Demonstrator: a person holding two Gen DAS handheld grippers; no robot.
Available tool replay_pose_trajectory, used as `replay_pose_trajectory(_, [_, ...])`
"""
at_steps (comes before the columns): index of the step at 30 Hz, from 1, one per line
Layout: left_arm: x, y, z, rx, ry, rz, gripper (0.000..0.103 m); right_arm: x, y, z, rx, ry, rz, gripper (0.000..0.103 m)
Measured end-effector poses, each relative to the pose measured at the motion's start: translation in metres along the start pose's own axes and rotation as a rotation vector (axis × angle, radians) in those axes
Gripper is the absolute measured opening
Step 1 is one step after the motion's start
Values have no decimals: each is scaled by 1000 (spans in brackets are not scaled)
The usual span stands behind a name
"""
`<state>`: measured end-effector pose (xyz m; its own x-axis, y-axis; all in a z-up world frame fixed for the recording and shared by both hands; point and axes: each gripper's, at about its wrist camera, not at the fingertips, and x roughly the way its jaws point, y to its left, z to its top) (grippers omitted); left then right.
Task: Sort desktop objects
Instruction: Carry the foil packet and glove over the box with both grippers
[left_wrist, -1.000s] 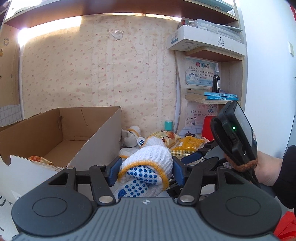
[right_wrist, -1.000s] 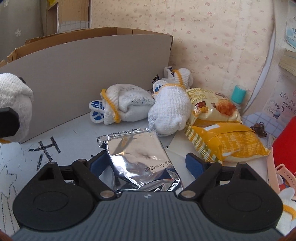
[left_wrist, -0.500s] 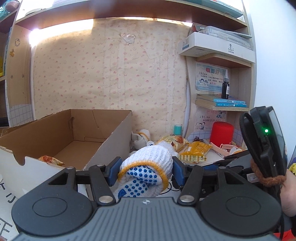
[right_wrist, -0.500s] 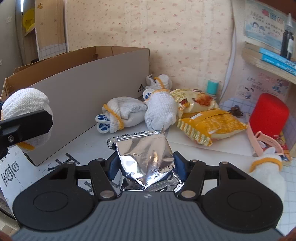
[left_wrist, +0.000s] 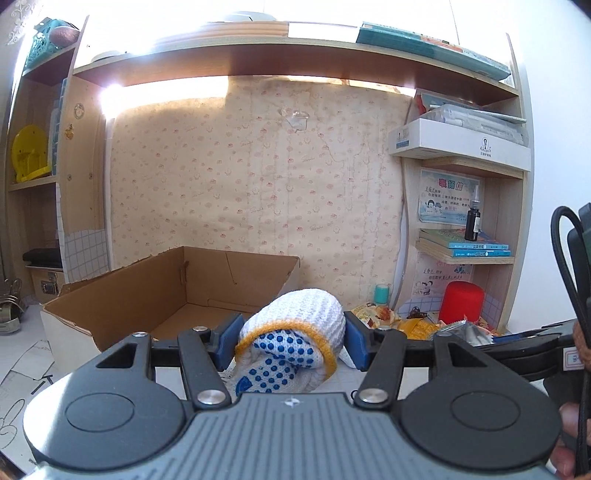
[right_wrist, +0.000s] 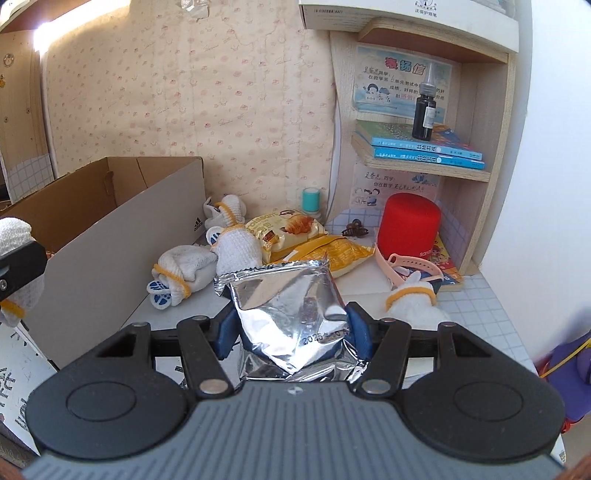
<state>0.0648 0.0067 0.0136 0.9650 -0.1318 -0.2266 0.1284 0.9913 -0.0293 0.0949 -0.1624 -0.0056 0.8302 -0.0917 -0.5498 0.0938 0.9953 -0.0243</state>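
Patterned cream wallpaper (left_wrist: 240, 192) backs the desk; wooden shelving (left_wrist: 465, 258) stands right, a long shelf (left_wrist: 258, 55) runs overhead, with bright glare upper left.

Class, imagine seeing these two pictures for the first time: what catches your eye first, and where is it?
The crinkled silver foil packet clamped in the right gripper fills the foreground. A rolled white glove sits pinched in the left gripper, before the open cardboard box. A red cylinder glows under the shelf.

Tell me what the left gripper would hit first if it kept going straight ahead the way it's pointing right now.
Probably nothing close. The left gripper, shut on the rolled glove, points past the right corner of the cardboard box toward the wallpapered back wall. Depth is unclear, so the box's right wall might catch it first.
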Motion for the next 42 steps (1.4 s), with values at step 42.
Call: replay_pose_trajectory(42, [22, 115, 37, -51, -11, 221, 60, -16, 136, 54, -184, -130, 276, 59])
